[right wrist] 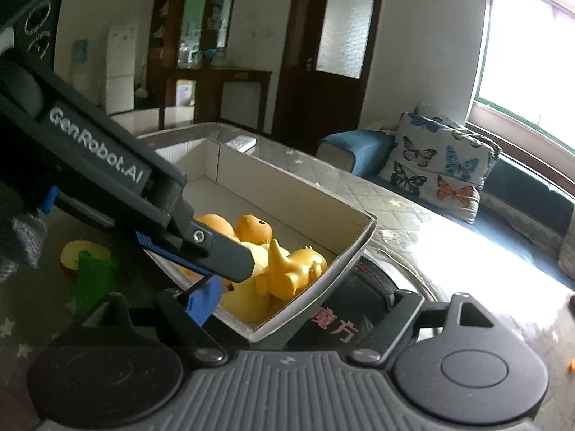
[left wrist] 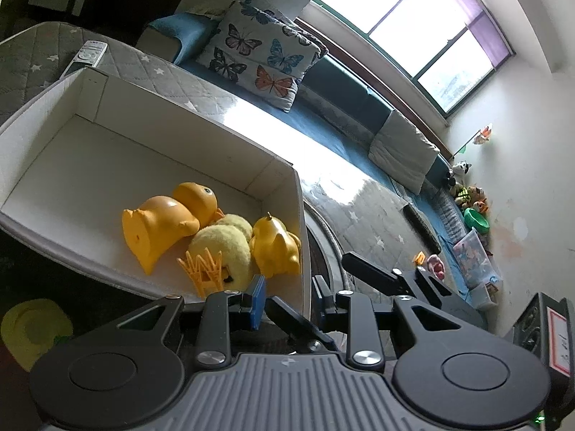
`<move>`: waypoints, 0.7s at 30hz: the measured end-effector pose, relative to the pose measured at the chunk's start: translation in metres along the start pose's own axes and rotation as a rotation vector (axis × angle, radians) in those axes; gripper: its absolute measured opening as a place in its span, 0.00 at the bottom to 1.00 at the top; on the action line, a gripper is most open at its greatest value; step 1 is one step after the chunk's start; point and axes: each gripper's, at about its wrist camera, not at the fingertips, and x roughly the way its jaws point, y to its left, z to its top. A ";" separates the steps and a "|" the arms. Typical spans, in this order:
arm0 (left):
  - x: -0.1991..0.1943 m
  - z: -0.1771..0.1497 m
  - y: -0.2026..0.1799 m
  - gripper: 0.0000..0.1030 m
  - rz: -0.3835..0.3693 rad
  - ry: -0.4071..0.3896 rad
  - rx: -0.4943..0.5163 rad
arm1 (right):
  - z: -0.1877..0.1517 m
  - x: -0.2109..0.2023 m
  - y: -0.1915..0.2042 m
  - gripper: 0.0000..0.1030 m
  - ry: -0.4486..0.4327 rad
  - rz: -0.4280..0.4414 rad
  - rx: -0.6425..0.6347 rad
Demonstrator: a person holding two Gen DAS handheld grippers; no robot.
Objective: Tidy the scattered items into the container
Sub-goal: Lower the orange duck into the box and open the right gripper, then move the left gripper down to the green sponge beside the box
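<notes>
Box: a white open box tilted on the star-quilted surface, directly ahead of both grippers.
Left hand-held gripper: its fingers straddle the box's near corner wall, one blue-padded finger inside and one outside; whether the pads press the wall I cannot tell.
Right hand-held gripper: jaws apart, nothing between them, at the box's near corner.
Toys in box: two hard orange-yellow ducks, one fuzzy yellow plush, one small orange fence piece, all bunched in the near corner.
Outside the box: one yellow and green toy on the floor.
Hard to make out: the left gripper's arm crosses the right view, hiding part of the pile.
</notes>
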 end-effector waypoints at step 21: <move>-0.048 -0.034 0.015 0.29 0.040 -0.034 0.051 | -0.019 -0.039 0.045 0.80 -0.003 -0.041 0.145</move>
